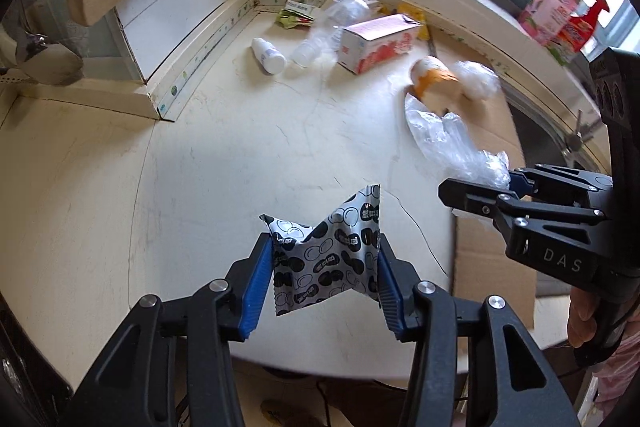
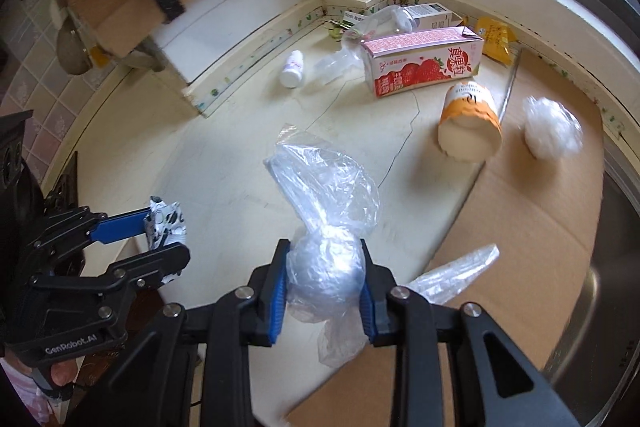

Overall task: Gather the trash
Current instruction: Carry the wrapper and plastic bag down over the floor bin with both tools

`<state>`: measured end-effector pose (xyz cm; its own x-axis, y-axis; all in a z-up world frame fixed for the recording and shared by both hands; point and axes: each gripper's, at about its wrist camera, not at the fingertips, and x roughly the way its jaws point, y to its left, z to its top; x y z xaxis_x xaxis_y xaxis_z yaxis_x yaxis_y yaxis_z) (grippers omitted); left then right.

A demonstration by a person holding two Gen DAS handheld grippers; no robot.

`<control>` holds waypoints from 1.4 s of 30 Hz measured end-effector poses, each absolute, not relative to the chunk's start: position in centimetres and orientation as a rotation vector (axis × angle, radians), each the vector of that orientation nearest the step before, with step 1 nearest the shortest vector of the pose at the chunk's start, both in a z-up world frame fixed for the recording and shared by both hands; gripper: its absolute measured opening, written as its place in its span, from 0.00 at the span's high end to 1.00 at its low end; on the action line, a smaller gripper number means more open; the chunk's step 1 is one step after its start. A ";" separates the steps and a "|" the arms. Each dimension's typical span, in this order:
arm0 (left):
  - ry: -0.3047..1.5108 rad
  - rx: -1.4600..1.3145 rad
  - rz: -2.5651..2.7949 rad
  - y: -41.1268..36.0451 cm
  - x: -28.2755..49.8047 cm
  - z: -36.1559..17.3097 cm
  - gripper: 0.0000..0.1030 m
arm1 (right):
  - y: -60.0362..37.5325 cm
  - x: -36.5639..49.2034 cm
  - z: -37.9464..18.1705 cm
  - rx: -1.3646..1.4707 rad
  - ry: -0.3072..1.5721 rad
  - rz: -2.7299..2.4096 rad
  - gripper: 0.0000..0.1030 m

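Two grips show: the left hand-held gripper clamps a black-and-white wrapper, its lower edge hidden; the right hand-held gripper clamps a clear plastic bag, blurred trash lying beyond.

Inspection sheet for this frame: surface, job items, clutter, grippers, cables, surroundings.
Surface: pale cracked countertop, flattened cardboard sheet on its right part.
Job's things: black-and-white snack wrapper; clear plastic bag; strawberry milk carton, white bottle, orange-banded cup, plastic wad lying loose.
Clutter: yellow packet, crumpled wrappers in the corner.
Grippers: left gripper clamps the wrapper; right gripper clamps the bag.
Cables: nothing seen.
Surroundings: window sill, spray bottle, steel sink.
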<state>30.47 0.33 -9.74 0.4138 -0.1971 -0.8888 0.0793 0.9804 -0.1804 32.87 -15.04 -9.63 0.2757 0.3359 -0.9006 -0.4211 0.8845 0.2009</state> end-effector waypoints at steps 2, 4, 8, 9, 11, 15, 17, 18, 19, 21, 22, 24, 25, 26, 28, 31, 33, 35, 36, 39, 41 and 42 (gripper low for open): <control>1.131 -0.108 -0.194 0.1 28.9 -9.1 0.55 | -15.0 30.7 -8.8 -0.077 1.186 0.511 0.71; 1.130 -0.097 -0.217 -0.1 27.2 -8.5 0.55 | -15.0 28.3 -8.1 -0.080 1.183 0.514 0.71; 1.124 -0.068 -0.263 -0.3 23.4 -7.5 0.55 | -14.8 23.9 -7.0 -0.081 1.179 0.523 0.71; 1.123 -0.062 -0.273 -0.3 22.6 -7.3 0.55 | -14.8 23.0 -6.8 -0.080 1.180 0.523 0.71; 1.122 -0.047 -0.294 -0.3 20.7 -7.0 0.55 | -14.7 20.9 -6.5 -0.076 1.182 0.526 0.71; 1.125 -0.021 -0.326 0.0 17.0 -6.9 0.55 | -14.2 17.0 -6.1 -0.072 1.180 0.527 0.71; 1.129 -0.012 -0.330 0.2 15.7 -7.1 0.55 | -14.0 15.3 -6.3 -0.060 1.186 0.527 0.71; 1.130 -0.008 -0.329 0.4 15.0 -7.1 0.55 | -13.9 14.5 -6.4 -0.052 1.189 0.526 0.71; 1.128 -0.003 -0.327 0.7 14.2 -7.3 0.55 | -13.8 13.7 -6.5 -0.041 1.190 0.524 0.71; 1.130 0.003 -0.322 1.1 13.2 -7.6 0.55 | -13.5 12.2 -6.8 -0.023 1.191 0.520 0.71; 1.128 0.008 -0.315 1.2 12.5 -7.9 0.55 | -13.4 11.3 -7.0 -0.013 1.193 0.515 0.71; 1.129 0.011 -0.310 1.6 11.5 -8.4 0.55 | -13.2 9.9 -7.7 -0.001 1.196 0.505 0.71; 1.130 0.011 -0.306 1.7 11.1 -8.8 0.55 | -13.1 9.2 -8.0 0.001 1.197 0.501 0.71; 1.134 0.010 -0.300 1.9 10.5 -9.4 0.55 | -13.1 8.6 -8.4 0.009 1.201 0.497 0.71; 1.140 0.012 -0.293 2.0 9.7 -10.5 0.55 | -13.0 7.4 -9.5 0.030 1.210 0.492 0.71; 1.151 0.015 -0.283 1.9 8.8 -12.5 0.55 | -13.0 5.9 -11.5 0.065 1.229 0.472 0.71; 1.152 0.025 -0.270 1.8 8.3 -13.9 0.55 | -13.1 5.2 -13.2 0.097 1.249 0.458 0.71; 1.150 0.041 -0.257 1.6 7.9 -15.7 0.55 | -13.2 4.7 -15.0 0.121 1.269 0.441 0.71; 1.150 0.052 -0.248 1.6 7.7 -16.8 0.55 | -13.3 4.5 -16.1 0.125 1.274 0.430 0.70; 1.164 0.055 -0.229 1.7 7.5 -19.8 0.55 | -13.3 4.2 -19.4 0.129 1.291 0.396 0.70; 1.189 0.035 -0.212 2.0 7.8 -22.4 0.55 | -13.3 4.1 -22.0 0.146 1.312 0.378 0.70; 1.204 0.018 -0.207 2.2 7.9 -23.6 0.55 | -13.2 4.2 -23.2 0.159 1.325 0.375 0.70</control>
<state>7.92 2.17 -23.56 0.3425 -0.1499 -0.9275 0.1691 0.9809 -0.0960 4.16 -13.21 -23.21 0.1941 0.3557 -0.9142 -0.1767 0.9294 0.3240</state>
